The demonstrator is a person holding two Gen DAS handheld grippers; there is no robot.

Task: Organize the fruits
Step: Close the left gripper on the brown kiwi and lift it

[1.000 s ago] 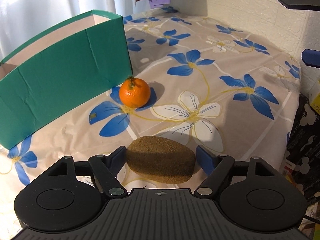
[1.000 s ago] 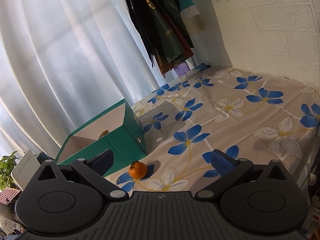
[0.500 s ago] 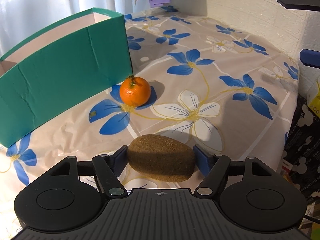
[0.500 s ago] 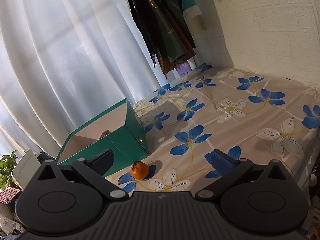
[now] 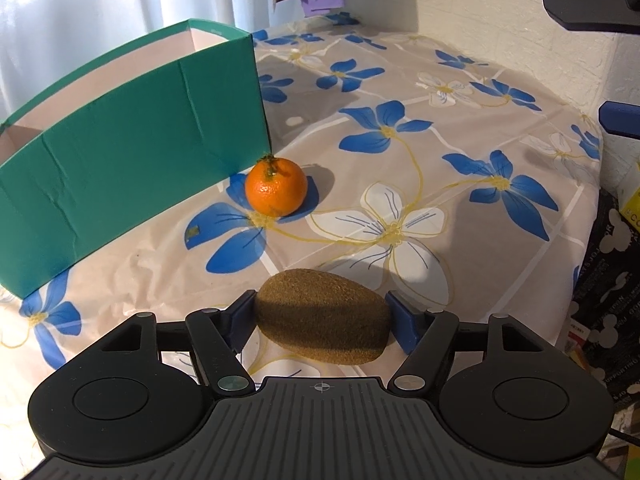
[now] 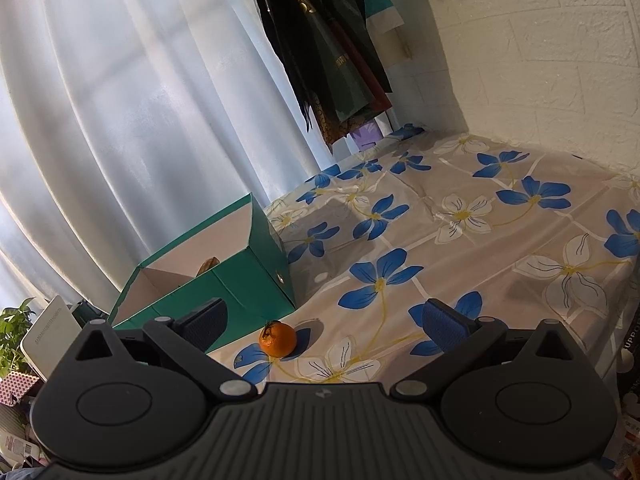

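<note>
Left hand-held gripper (image 5: 321,316): blue padded fingers clamped on both ends of the fuzzy brown oval kiwi (image 5: 322,316), which sits low over the tabletop at 6 o'clock in the left wrist view; can't tell if it still touches the cloth.

Right hand-held gripper (image 6: 325,320): fingers spread wide apart, nothing between them, held high above the scene. Pads are blue with a rough, textured face.

Small round orange mandarin (image 5: 276,187) with glossy, dimpled skin and a short green stem stub on top. It rests on a blue flower print just beside the near corner of the teal cardboard box (image 5: 132,160), at about 11 o'clock from the kiwi and well apart from it.

Box: rectangular, open top, creased matte teal outside, plain pale inside, with a small round metal eyelet on the end wall in the right wrist view. One brownish item (image 6: 209,265) pokes above the rim inside; too little shows to identify it.

Tabletop is covered by a glossy, wrinkled beige plastic cloth (image 5: 460,148) with blue and white flowers and yellow stems.

Sheer white curtain (image 6: 120,120) at 10 o'clock. White embossed brick-pattern wall (image 6: 540,60) at 2 o'clock. Dark paper bags (image 6: 332,48) hang at 12 o'clock; their gold lettering is unreadable.

At 3 o'clock, a black bag with mouse-head silhouettes (image 5: 604,280); partial text "SUPPORTING" is legible.
</note>
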